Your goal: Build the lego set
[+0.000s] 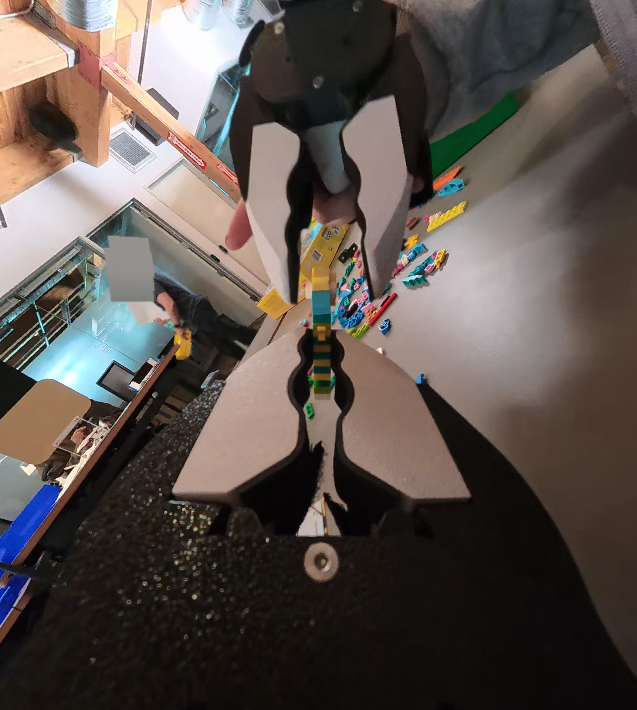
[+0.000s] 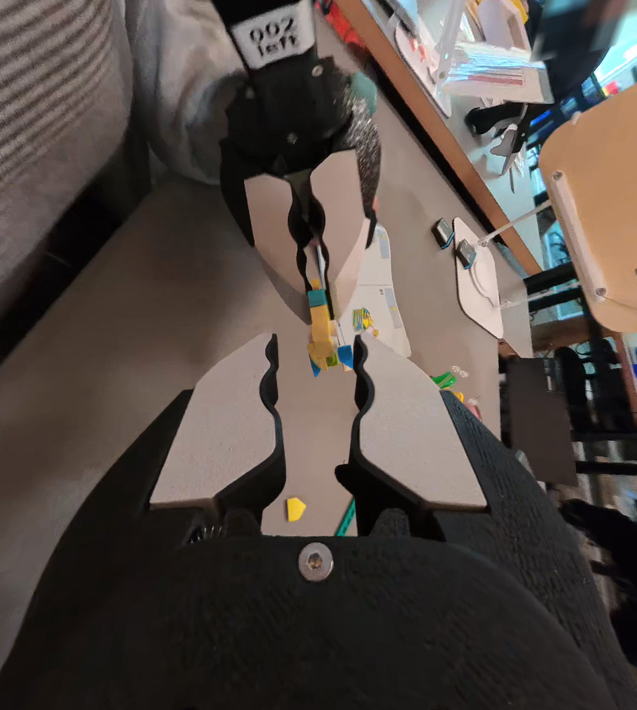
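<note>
A tall, thin lego build (image 1: 322,361) of teal, yellow and green striped layers is clamped between the fingers of my left gripper (image 1: 321,332). It sticks out past the fingertips. In the right wrist view the same build (image 2: 318,326) hangs from the left gripper (image 2: 322,307), with yellow and blue pieces at its free end. My right gripper (image 2: 316,338) is open and empty, its jaws on either side of that free end without touching it. In the left wrist view the right gripper (image 1: 332,297) points down at the build's far end.
A pile of loose coloured lego pieces (image 1: 366,303) lies on the grey table (image 2: 155,307), with a yellow box (image 1: 320,249) and a green baseplate (image 1: 474,130) beyond. An instruction booklet (image 2: 378,307) lies under the build. A loose yellow piece (image 2: 295,509) lies nearer. A person (image 1: 194,307) sits at another desk.
</note>
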Action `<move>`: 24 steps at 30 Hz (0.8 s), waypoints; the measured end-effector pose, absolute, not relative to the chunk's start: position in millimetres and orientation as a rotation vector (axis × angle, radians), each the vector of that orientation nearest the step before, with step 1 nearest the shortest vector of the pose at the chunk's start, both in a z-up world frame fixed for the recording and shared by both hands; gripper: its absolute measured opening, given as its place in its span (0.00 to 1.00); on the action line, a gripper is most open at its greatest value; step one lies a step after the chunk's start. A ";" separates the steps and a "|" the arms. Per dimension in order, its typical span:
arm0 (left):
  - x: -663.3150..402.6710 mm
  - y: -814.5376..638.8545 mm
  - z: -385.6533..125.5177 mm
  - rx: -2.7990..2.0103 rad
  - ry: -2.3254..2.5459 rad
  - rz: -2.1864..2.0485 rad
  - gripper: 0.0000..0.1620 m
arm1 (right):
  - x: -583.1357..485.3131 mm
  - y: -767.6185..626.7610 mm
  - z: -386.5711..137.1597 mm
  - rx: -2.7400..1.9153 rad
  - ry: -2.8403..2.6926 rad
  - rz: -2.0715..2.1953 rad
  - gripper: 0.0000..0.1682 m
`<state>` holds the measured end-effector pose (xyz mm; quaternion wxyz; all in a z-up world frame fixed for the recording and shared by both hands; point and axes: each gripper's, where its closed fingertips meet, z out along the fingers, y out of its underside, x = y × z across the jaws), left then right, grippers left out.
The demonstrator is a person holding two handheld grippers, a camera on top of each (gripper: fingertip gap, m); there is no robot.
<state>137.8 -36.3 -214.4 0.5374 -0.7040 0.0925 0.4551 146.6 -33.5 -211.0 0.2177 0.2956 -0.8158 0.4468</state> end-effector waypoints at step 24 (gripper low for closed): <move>106.9 -59.0 -229.1 -1.815 0.152 1.404 0.05 | 59.7 15.8 -221.8 0.427 -2.249 0.835 0.23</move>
